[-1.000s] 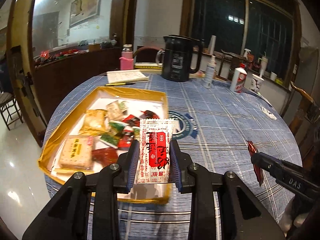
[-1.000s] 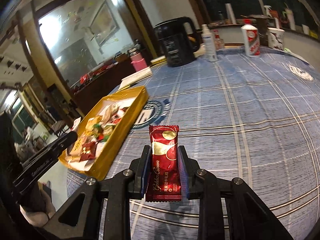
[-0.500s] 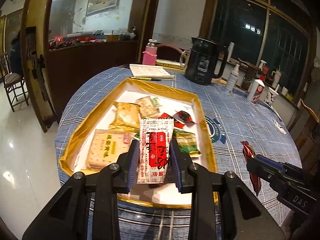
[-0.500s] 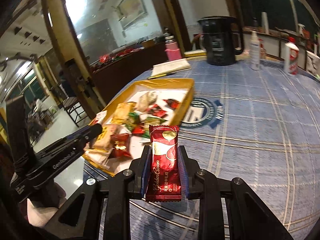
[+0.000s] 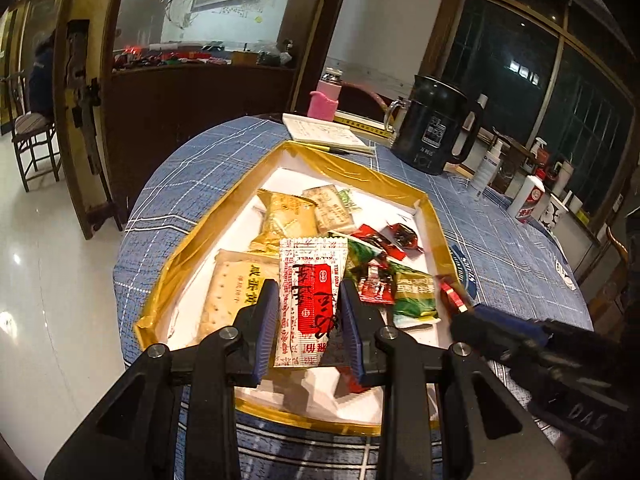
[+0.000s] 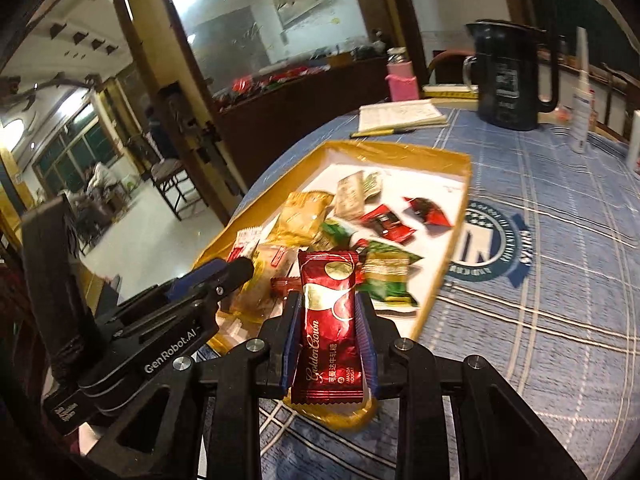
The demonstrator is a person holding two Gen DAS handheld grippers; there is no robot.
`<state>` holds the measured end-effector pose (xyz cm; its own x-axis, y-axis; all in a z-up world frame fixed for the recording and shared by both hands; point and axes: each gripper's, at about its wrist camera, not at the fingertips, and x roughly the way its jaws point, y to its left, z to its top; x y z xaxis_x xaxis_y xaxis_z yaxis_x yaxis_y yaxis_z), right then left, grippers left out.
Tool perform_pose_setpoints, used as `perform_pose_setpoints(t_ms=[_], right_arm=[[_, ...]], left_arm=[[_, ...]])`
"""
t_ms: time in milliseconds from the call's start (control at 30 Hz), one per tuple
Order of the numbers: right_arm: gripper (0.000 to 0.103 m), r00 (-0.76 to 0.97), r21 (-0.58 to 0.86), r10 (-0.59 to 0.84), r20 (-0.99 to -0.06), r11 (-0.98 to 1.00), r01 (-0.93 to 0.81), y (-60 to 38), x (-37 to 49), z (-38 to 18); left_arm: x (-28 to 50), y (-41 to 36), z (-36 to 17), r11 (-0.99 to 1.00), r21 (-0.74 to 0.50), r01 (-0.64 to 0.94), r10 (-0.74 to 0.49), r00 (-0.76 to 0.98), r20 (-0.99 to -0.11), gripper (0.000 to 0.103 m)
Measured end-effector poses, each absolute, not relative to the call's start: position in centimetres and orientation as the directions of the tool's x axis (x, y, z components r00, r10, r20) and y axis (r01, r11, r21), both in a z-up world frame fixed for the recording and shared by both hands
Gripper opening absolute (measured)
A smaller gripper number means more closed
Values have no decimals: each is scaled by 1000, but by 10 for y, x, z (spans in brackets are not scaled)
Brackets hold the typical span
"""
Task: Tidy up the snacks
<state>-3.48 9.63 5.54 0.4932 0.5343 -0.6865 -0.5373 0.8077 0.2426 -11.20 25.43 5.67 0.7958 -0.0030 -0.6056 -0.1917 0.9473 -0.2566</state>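
Note:
A gold-rimmed white tray (image 5: 224, 220) holding several snack packets sits on the blue plaid table; it also shows in the right wrist view (image 6: 400, 151). My left gripper (image 5: 309, 320) is shut on a white-and-red snack packet (image 5: 311, 300) and holds it above the tray's near end. My right gripper (image 6: 329, 334) is shut on a dark red Golden Crown candy bar (image 6: 328, 332) above the tray's near right corner. The right gripper (image 5: 460, 312) shows in the left wrist view, just right of the left one. The left gripper (image 6: 236, 270) shows in the right wrist view.
A black kettle (image 5: 432, 136), an open notebook (image 5: 324, 134), a pen (image 6: 382, 132), a pink bottle (image 5: 324, 100) and white bottles (image 5: 528, 200) stand at the table's far side. The table edge drops to a tiled floor (image 5: 48, 264) on the left.
Both grippers have moved left and closer over the tray, each still holding its snack. The right gripper now sits close beside the left one.

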Motion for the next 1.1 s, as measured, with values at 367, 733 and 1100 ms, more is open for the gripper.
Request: perform_pose_setpoints(t_ms=[367, 733, 1100], right_arm=[[30, 476, 226, 485, -734, 835, -502, 112, -18, 32], [35, 543, 260, 524, -656, 832, -489, 81, -37, 53], [42, 623, 222, 469, -627, 873, -434, 22, -78, 54]], left_arm=[[-107, 261, 51, 937, -301, -177, -46, 792, -608, 39], [-122, 252, 73, 944, -273, -187, -1, 824, -566, 62], [-149, 197, 102, 970, -107, -220, 142, 862, -486, 85]])
